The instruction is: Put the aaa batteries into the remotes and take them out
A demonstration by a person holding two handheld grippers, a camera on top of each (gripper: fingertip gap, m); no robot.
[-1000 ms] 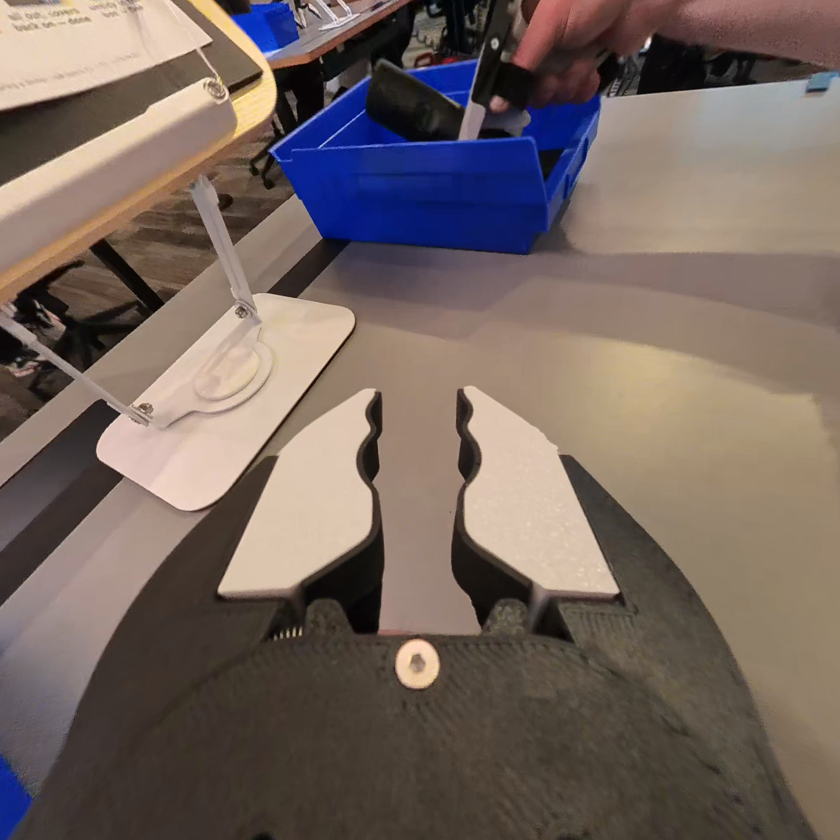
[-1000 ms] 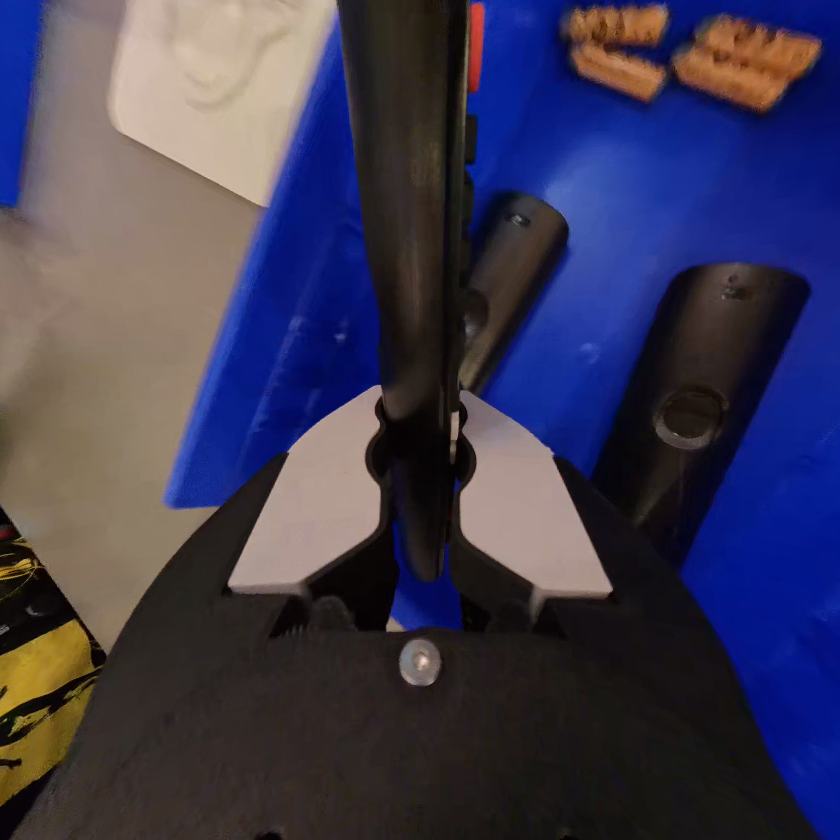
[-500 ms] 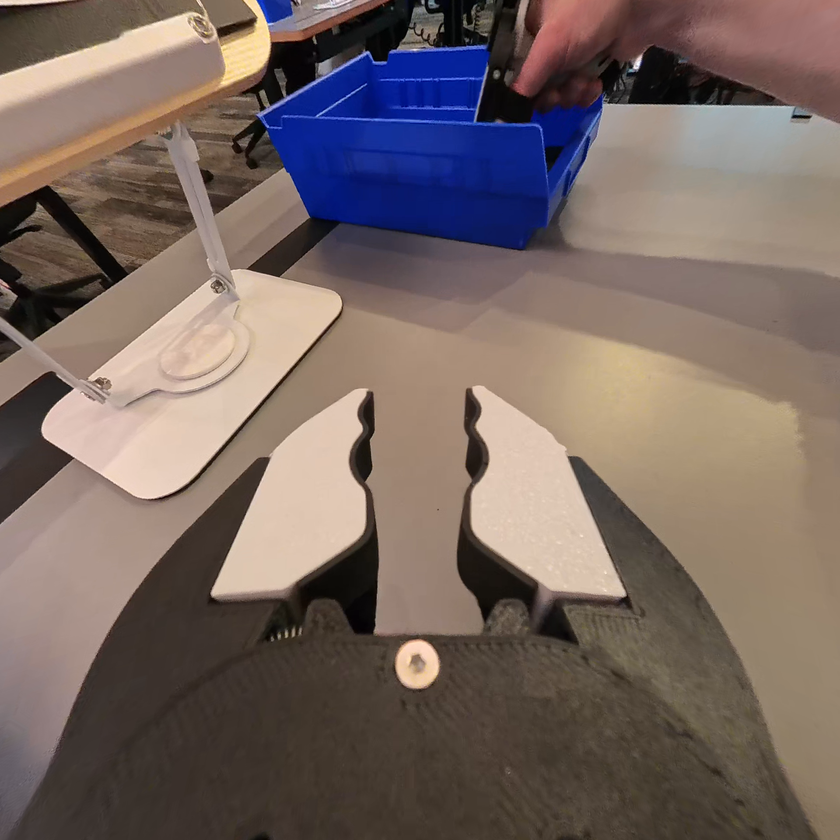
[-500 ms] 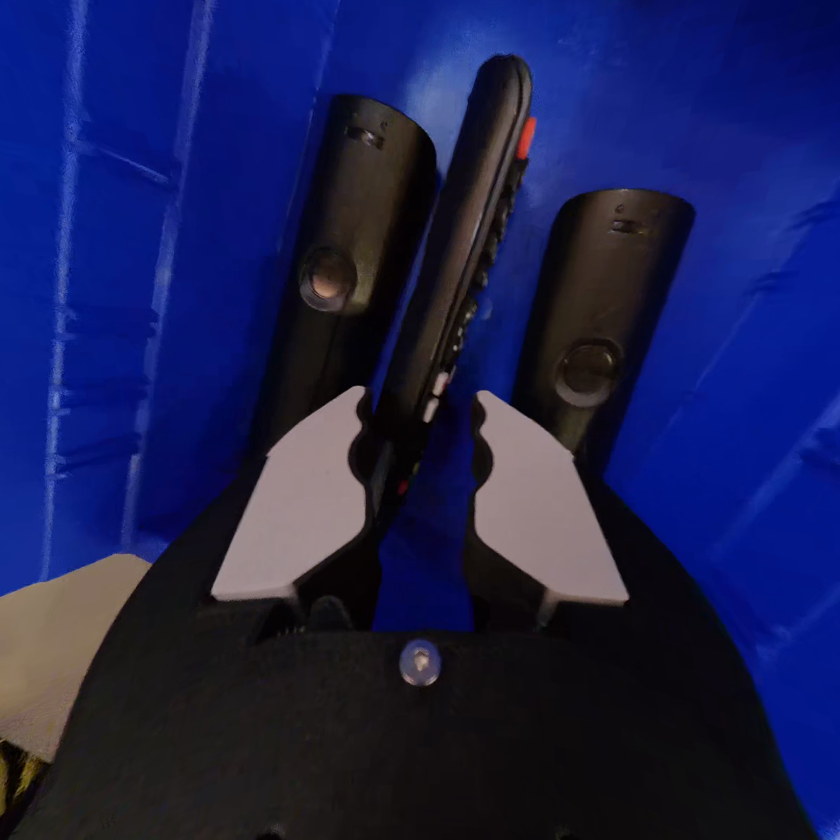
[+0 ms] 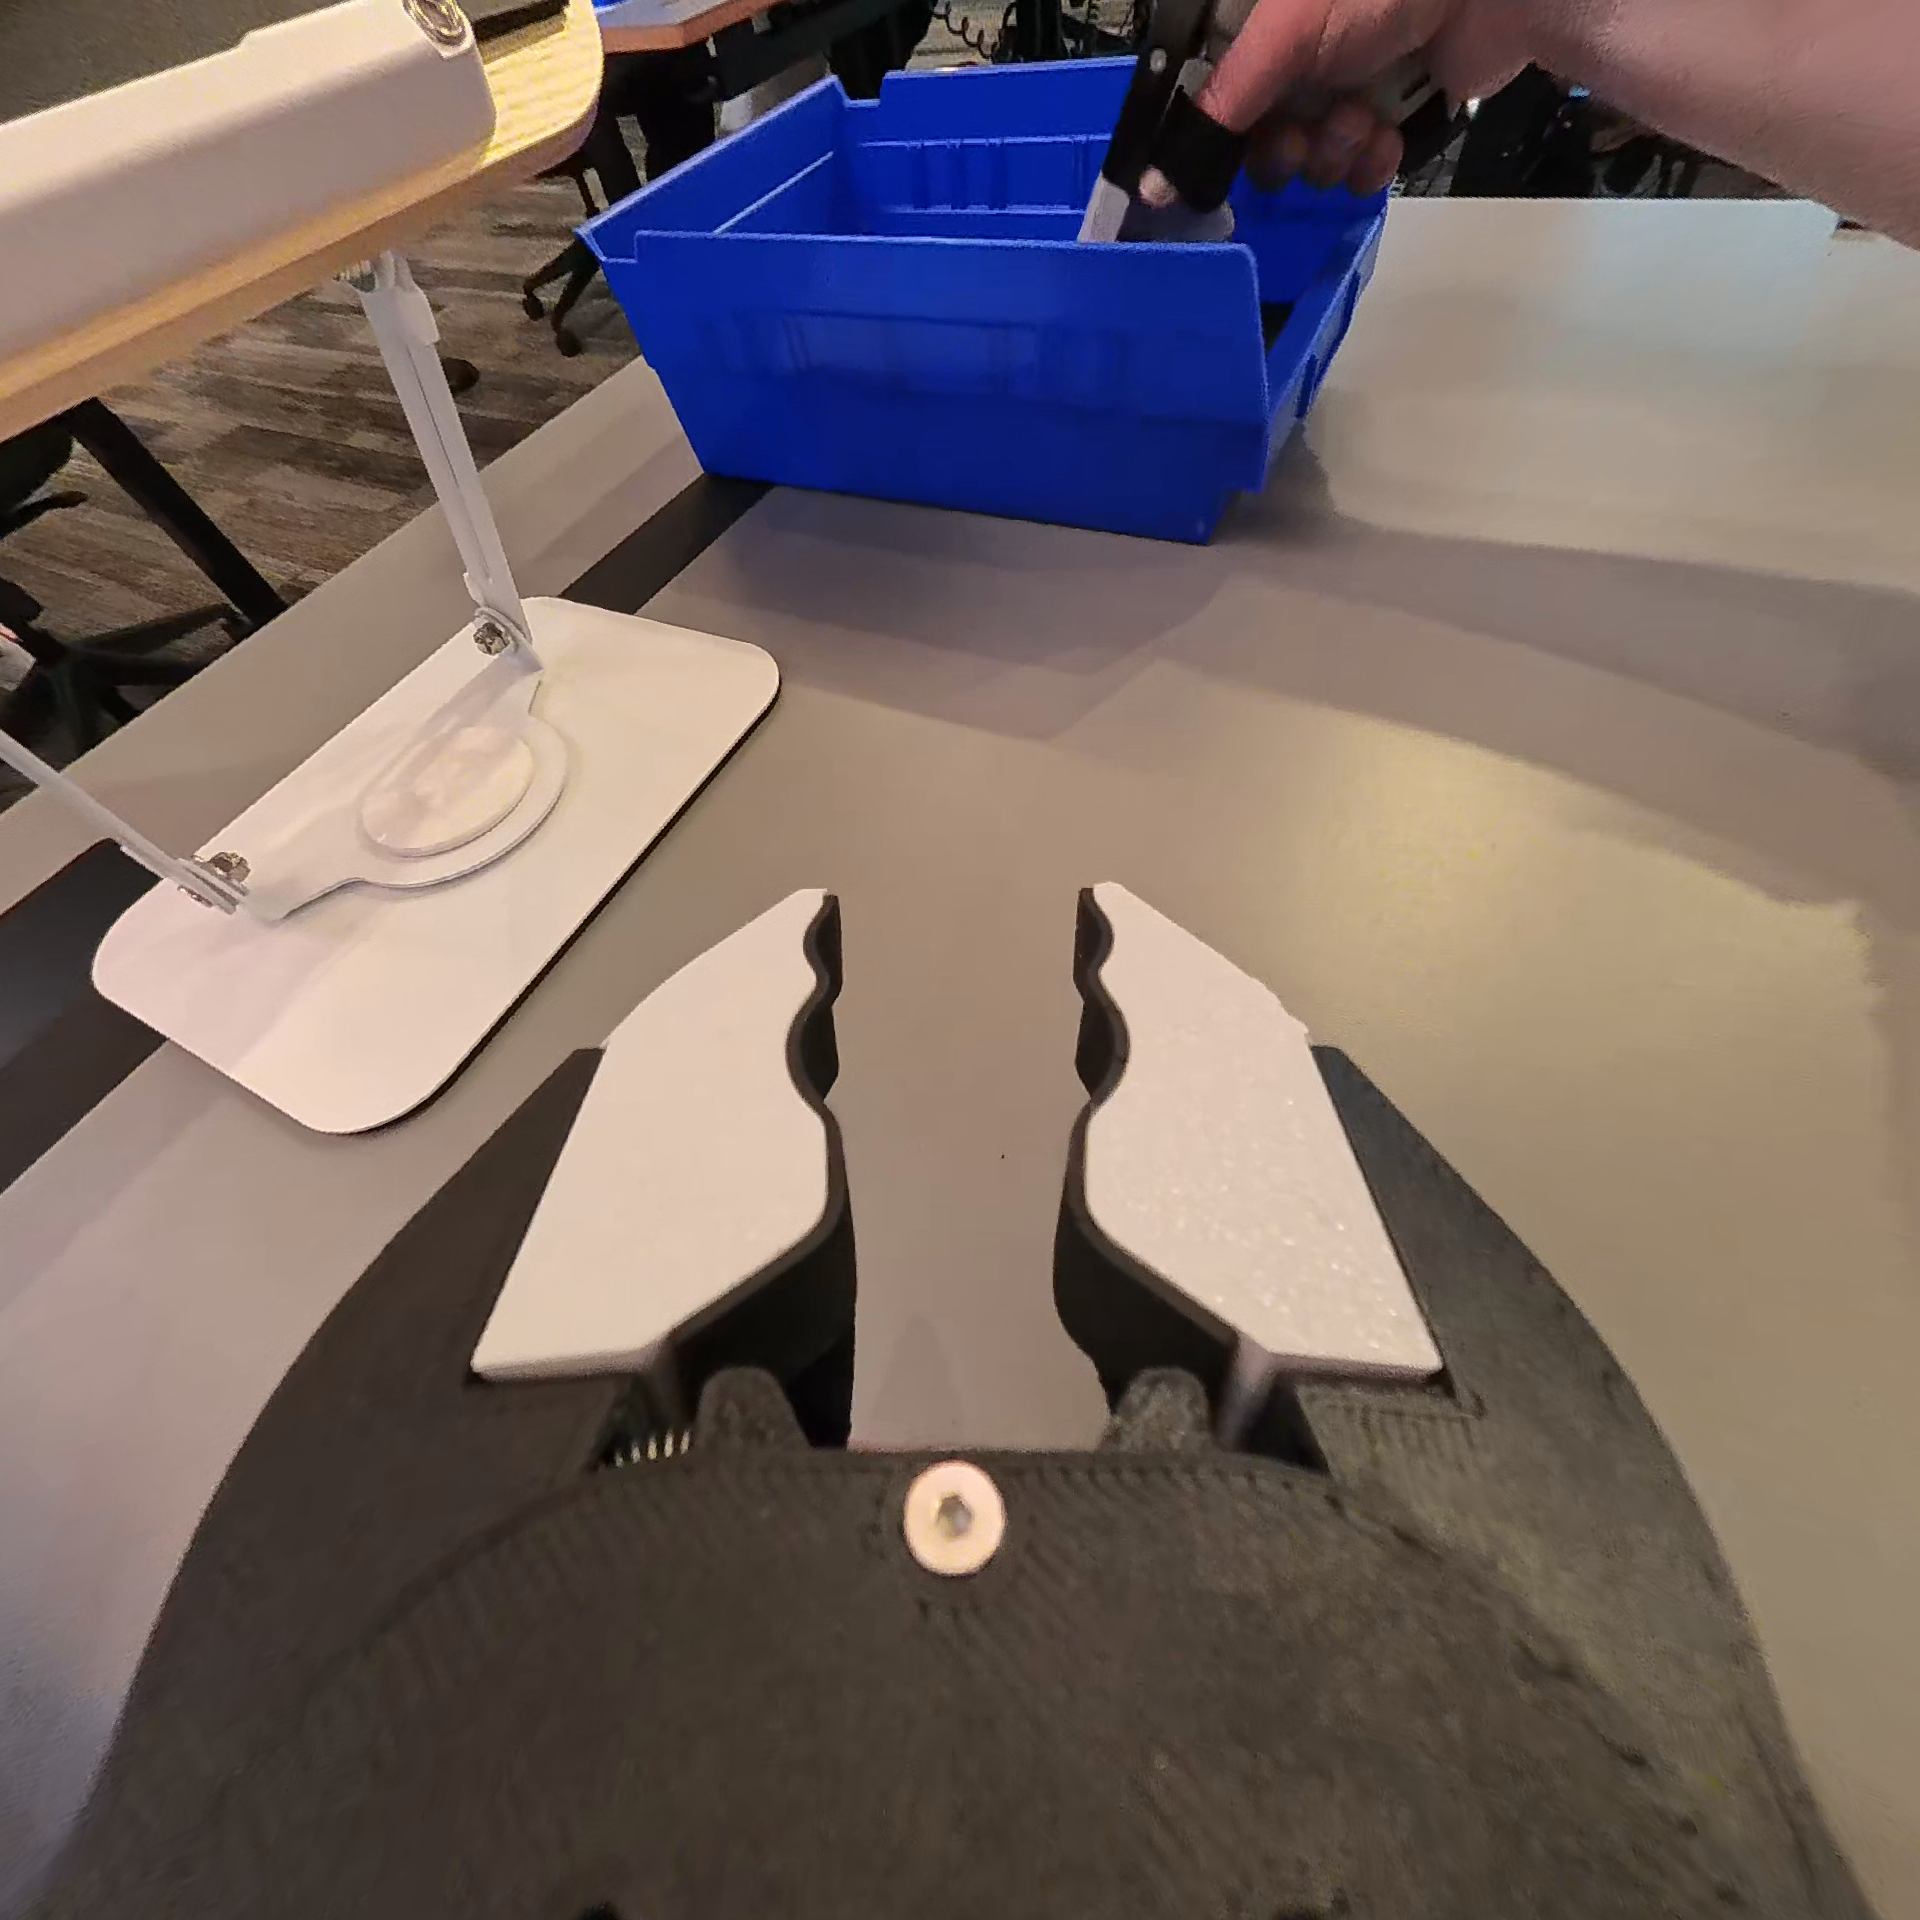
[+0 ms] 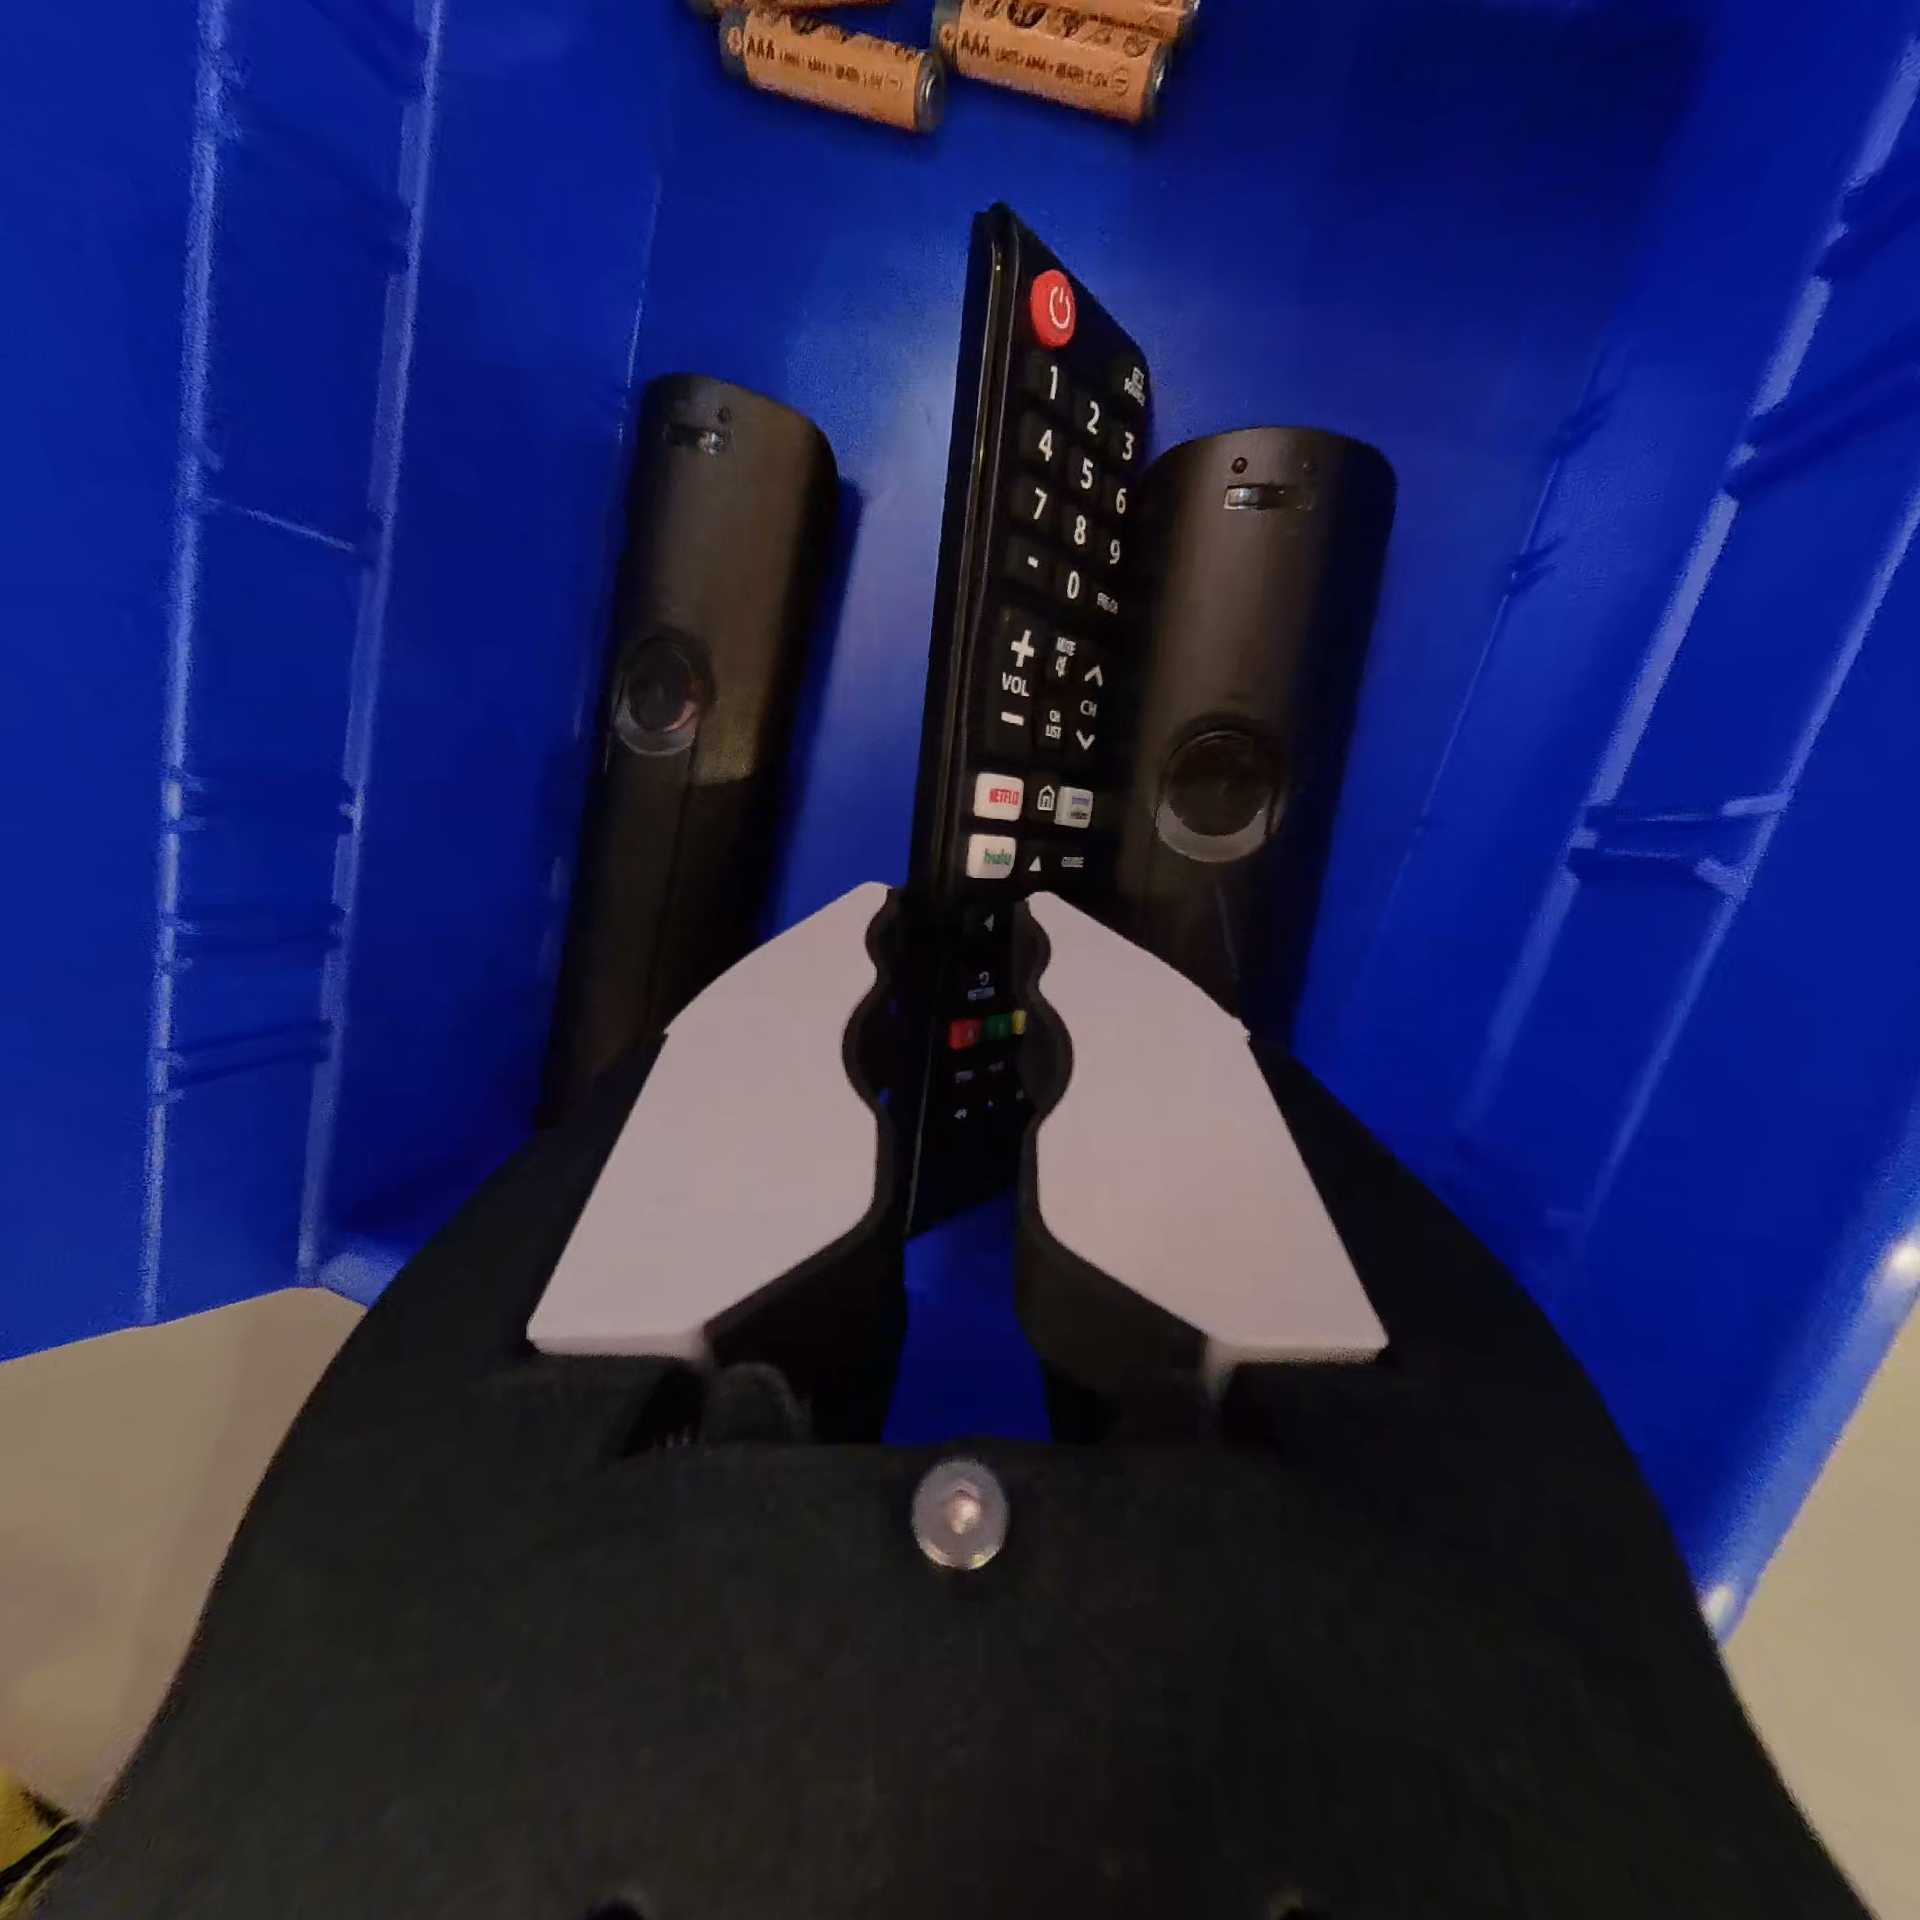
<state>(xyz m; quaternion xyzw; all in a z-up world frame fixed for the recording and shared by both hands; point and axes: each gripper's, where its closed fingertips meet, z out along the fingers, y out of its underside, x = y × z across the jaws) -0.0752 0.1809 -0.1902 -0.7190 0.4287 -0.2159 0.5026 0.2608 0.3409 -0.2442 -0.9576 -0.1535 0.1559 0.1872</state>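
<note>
My right gripper (image 6: 958, 904) is shut on a black remote (image 6: 1049, 582) with a red power button. It holds the remote on edge inside the blue bin (image 6: 312, 623), button face turned right. Two more black remotes lie back-up on the bin floor, one to the left (image 6: 696, 665) and one to the right (image 6: 1236, 665). Orange AAA batteries (image 6: 831, 73) lie at the bin's far end. My left gripper (image 5: 954, 914) is open and empty above the grey table (image 5: 1455, 727). The left wrist view shows the blue bin (image 5: 935, 343) farther off, with the right gripper (image 5: 1153, 197) and a hand in it.
A white stand base (image 5: 416, 883) with a thin arm sits on the table left of my left gripper, holding a raised wooden board (image 5: 312, 208). The table's left edge runs behind it, with chairs and floor beyond.
The right gripper opened half a second ago with the remote leaning between two others, then closed on it again; the remote's button face now shows. The left gripper opened a little wider.
</note>
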